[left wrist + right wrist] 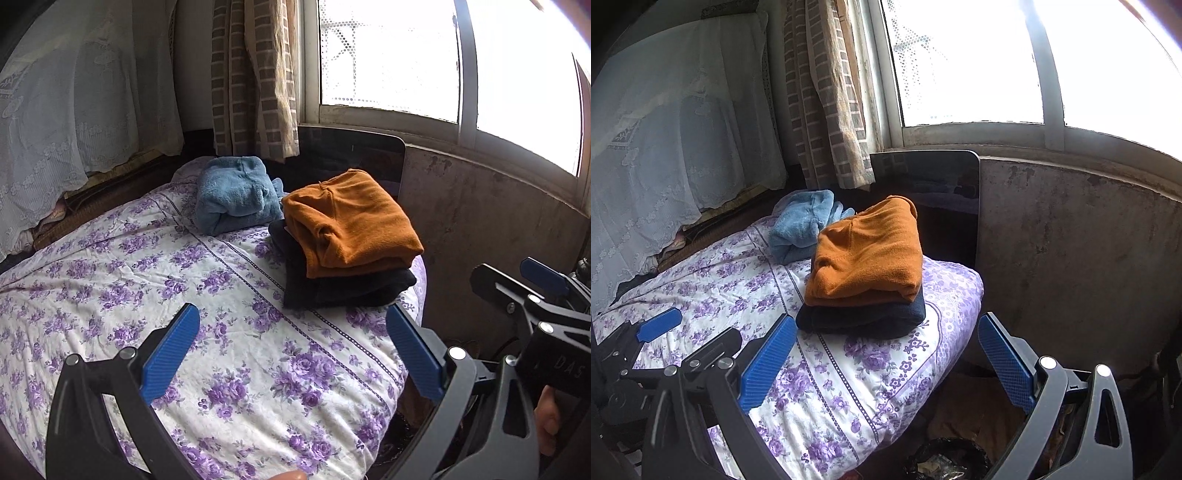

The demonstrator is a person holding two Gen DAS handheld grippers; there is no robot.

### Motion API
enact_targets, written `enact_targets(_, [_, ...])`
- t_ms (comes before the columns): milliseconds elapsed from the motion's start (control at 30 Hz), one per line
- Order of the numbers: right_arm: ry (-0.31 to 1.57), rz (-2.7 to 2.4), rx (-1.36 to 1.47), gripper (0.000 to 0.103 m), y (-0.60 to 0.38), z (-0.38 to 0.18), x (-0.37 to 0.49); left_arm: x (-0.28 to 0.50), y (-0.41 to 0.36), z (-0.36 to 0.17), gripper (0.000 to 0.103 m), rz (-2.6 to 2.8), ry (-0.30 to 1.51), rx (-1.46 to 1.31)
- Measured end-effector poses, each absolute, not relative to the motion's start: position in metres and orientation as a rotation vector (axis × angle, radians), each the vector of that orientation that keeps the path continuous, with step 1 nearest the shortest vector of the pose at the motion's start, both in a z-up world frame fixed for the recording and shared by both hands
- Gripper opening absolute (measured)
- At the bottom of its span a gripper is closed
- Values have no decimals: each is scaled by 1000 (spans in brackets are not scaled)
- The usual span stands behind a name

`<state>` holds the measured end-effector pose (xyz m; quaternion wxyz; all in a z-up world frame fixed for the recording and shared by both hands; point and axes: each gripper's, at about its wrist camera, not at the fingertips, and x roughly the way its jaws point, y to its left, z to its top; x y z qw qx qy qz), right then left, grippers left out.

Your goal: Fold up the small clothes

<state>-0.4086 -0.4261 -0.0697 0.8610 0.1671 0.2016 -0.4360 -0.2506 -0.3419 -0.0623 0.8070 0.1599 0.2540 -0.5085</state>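
Clothes are sitting folded near the bed's window-side corner: an orange sweater (351, 218) is lying on top of a dark garment (343, 284), and a blue fleece piece (236, 195) is resting just behind them on the floral bedsheet (147, 280). Both the left gripper (291, 347) and right gripper (886, 354) are hovering with fingers spread wide, gripping nothing.
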Motion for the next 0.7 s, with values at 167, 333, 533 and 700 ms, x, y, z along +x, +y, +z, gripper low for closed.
enact_targets(167, [417,-914,351,99,-425,-69,-409,-247,-343,-62,98,-1086,562,329])
enact_targets(333, [417,-916,350,99,-424,-68,-410,-247,-342,-62,98,-1091,557,328])
enact_targets(533, [410,-914,357,99,-426,-65,-411,-245,-342,-61,98,-1081,538,327])
enact_targets(700, [409,-913,358,99,-426,-65,-411,-245,-341,-60,98,-1074,535,326])
